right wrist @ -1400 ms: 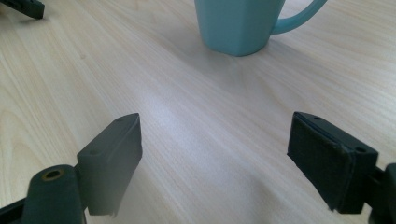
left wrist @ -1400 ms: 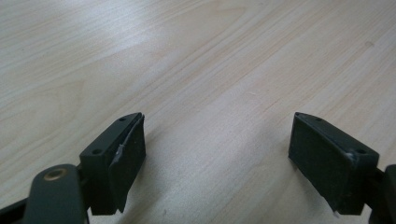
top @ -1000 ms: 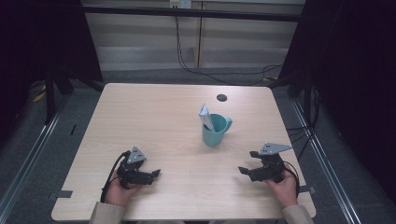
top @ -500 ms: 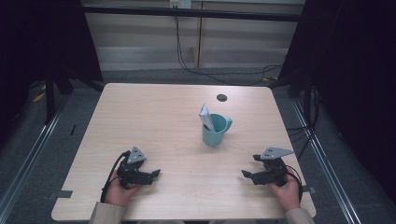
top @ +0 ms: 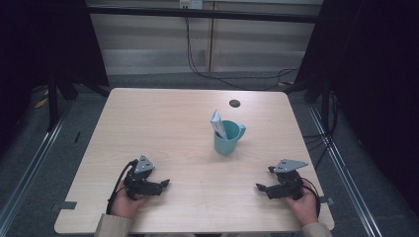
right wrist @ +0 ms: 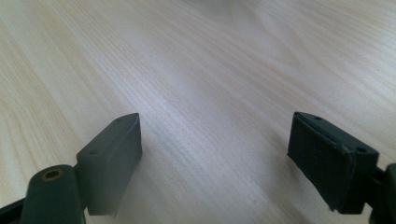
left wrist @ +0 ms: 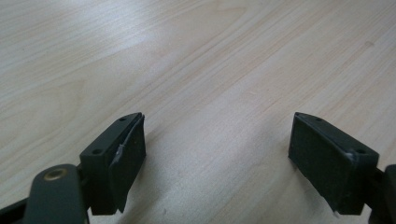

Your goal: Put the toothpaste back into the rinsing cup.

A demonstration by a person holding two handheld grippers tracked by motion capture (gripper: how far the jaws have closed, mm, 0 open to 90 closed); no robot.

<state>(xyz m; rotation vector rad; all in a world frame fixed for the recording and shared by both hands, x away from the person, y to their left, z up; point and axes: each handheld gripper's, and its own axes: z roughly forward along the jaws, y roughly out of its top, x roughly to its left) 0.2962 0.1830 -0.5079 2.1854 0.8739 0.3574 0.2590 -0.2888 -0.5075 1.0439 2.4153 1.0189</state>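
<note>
left hand-held gripper: held low over the near left of the table, jaws point toward the right hand-held gripper; jaws wide apart with bare wood between them in the left gripper view, nothing gripped
right hand-held gripper: held low near the front right of the table, jaws point toward the left hand-held gripper; jaws wide apart in the right gripper view, nothing between them
left hand: wrapped round the back of the left hand-held gripper, at the table's near edge
right hand: wrapped round the back of the right hand-held gripper, cable loops just beside it
cup: teal, upright, mouth up, handle on the side away from the left hand-held gripper; stands ahead of both hand-held grippers, roughly between their lines, somewhat nearer the right one, well apart from each
packet: flat white-blue piece standing in the cup, long axis near upright, top tilted toward the left hand-held gripper's side and away from the person, upper end sticks out over the rim; print too small to read
dark round spot: on the table beyond the cup, far from both hand-held grippers
</note>
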